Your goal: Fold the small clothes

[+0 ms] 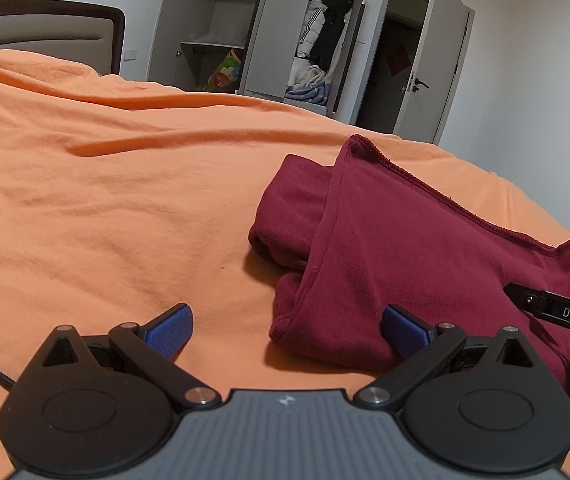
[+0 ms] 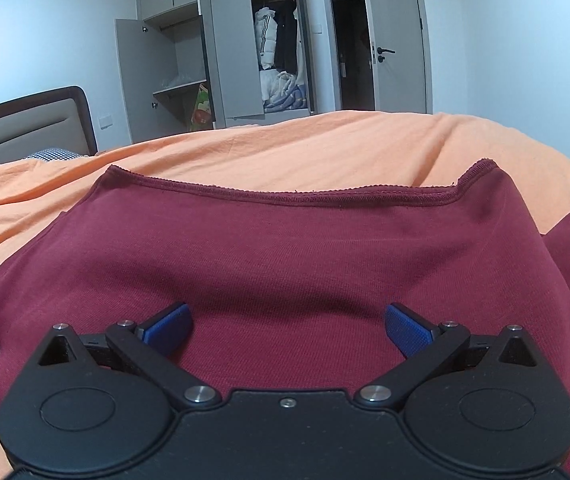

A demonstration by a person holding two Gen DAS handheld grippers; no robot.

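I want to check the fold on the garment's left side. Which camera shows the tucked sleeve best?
The left wrist view: the tucked sleeve of the maroon garment lies in full sight beside the folded body. The right wrist view shows only the flat top and the hem; the sleeve is hidden.

"DAS" in white on black right gripper (image 1: 565,312) arm.
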